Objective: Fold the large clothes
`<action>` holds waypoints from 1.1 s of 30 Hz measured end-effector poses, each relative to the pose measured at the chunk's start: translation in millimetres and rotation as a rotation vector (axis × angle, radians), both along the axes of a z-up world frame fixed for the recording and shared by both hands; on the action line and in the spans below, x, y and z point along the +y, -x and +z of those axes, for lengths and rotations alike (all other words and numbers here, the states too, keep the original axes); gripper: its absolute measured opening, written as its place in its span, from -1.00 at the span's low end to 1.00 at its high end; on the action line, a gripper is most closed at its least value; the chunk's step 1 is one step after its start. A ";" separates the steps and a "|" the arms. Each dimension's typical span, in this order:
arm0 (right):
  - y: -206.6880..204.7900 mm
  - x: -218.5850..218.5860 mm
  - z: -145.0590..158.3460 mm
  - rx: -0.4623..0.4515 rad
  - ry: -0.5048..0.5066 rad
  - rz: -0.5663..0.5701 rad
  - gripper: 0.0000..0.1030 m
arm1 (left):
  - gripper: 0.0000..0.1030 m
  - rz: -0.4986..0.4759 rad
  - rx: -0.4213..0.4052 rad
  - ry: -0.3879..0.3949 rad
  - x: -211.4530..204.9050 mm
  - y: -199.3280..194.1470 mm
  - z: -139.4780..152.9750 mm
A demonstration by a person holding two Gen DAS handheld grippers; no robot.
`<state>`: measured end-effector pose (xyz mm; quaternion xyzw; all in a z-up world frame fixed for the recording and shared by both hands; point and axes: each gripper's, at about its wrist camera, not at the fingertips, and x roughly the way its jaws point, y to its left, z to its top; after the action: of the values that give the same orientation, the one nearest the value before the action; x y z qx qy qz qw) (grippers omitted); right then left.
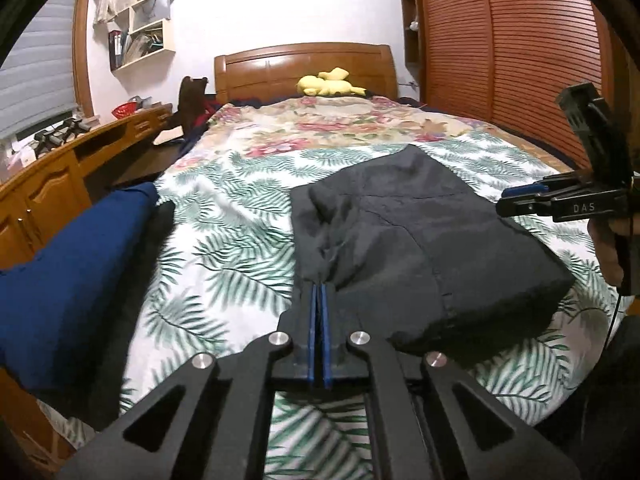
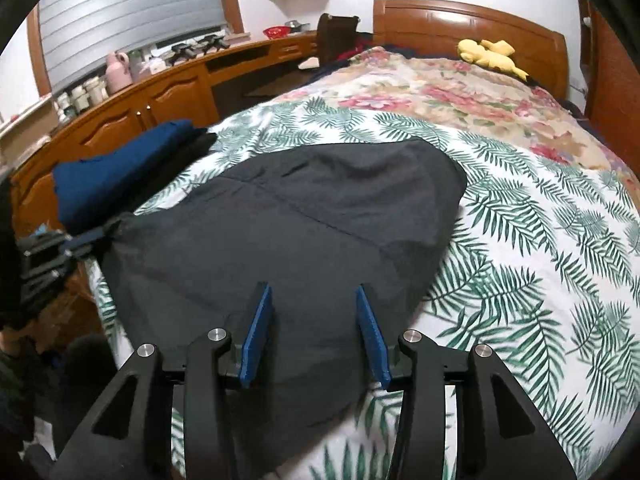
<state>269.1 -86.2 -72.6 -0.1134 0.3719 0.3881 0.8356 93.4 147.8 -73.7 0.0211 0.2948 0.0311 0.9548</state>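
**Left tongs pinch the dark garment at the foot of the bed; right tongs stand open over it**

A dark grey, partly folded cloth garment (image 2: 288,232) lies on the bed (image 2: 540,240), on the white sheet printed with green palm fronds, near the foot edge and roughly midway between the two long sides. Its far end reaches toward the floral quilt (image 1: 320,124) that covers the head half of the bed.

The left tongs (image 1: 319,286) are closed on the garment: the two blue pads meet with a bunched corner of the dark cloth pinched between their tips, and creases run out from that point. In the right wrist view the same tongs show at the garment's left corner, near the bed's left edge.

The right tongs (image 2: 314,292) are open, their blue pads apart above the near part of the garment; no cloth is gripped between them. In the left wrist view they appear at the right, beside the garment's right edge, held by a hand (image 1: 612,248).

A folded navy blue cloth (image 1: 80,264) rests at the left edge of the bed. A yellow plush toy (image 1: 330,82) lies against the wooden headboard (image 1: 304,64).
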 end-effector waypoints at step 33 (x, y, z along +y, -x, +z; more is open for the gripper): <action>-177.6 20.8 -53.0 0.153 0.087 -0.100 0.67 | -0.45 -0.042 0.138 0.180 22.6 13.1 -35.5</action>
<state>446.6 -65.4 -125.6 -0.1007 0.4563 0.3368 0.8175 80.3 170.4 -109.2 -0.0566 0.3609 -0.0172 0.9307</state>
